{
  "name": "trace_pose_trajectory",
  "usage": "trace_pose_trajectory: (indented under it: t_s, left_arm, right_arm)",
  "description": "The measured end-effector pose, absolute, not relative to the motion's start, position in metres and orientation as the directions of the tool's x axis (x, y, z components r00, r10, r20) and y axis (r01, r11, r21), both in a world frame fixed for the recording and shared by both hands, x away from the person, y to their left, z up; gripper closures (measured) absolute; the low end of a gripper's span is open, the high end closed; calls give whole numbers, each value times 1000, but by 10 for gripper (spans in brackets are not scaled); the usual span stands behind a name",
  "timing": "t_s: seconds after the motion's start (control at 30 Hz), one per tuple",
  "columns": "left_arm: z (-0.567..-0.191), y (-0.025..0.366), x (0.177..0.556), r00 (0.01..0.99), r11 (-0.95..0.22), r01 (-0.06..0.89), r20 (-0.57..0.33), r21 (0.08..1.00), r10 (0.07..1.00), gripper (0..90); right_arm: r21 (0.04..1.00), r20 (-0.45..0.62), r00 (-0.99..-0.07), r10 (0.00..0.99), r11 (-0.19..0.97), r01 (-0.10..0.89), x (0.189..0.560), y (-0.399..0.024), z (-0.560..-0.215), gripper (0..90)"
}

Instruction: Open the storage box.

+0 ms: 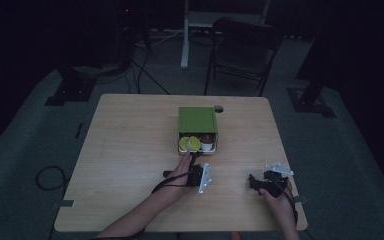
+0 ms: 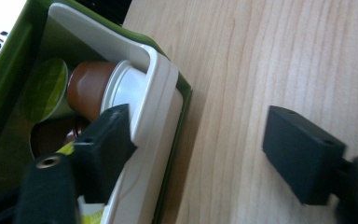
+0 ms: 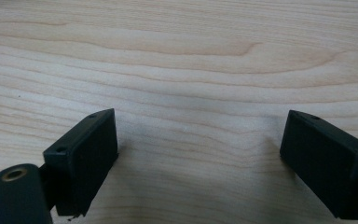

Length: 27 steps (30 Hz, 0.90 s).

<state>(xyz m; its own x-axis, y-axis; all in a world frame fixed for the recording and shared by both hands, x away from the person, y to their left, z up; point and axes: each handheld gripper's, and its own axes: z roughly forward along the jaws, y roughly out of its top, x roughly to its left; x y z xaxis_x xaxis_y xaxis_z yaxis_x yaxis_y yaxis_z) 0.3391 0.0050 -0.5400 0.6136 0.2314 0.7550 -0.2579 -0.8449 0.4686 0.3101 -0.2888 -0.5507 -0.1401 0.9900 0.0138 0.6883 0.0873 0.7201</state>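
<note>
at the middle of the desk (image 1: 130,145), the left gripper (image 2: 200,140) straddles the white tray's (image 2: 161,88) front lip in the green box (image 1: 197,120), jaws apart, not yet clamped; next, squeeze and pull. the right gripper (image 3: 198,154) rests open.

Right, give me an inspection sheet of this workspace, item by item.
Surface: light wooden table, bare apart from the box and tools.
Job's things: green box with a white inner tray pulled out toward the person; it holds coffee capsules, brown and yellow-green.
Clutter: nothing seen.
Grippers: left tool open at the tray's front, one jaw inside the tray, the other outside over the table; right tool open, over bare wood.
Cables: one trails from each tool; a black loop lies on the floor.
Surroundings: dark room, folding chair behind the table.
</note>
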Motion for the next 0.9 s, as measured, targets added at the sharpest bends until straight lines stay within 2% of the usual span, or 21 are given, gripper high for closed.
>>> trace_pose_trajectory:
  t_s: [0.1,0.13,0.33,0.43,0.7,0.9]
  left_arm:
    - [-539,3,341,608,-844,-259,758,470,236,302]
    - [-537,0,343,582,-854,-277,784,441,216,302]
    - [-535,-5,351,552,-868,-278,808,412,207,342]
    - [-536,-6,355,555,-878,-271,809,394,192,427]
    - [-542,-9,358,535,-889,-272,826,367,177,508]
    - [-545,-10,359,471,-907,-294,872,300,135,584]
  right_arm:
    - [720,14,-140,990,87,688,310,-289,-551,107]
    - [720,14,-140,990,87,688,310,-289,-551,106]
    - [720,14,-140,990,87,688,310,-289,-551,106]
    - [720,14,-140,990,87,688,310,-289,-551,106]
    - [720,14,-140,990,87,688,310,-289,-551,106]
    - [720,14,-140,990,87,688,310,-289,-551,106]
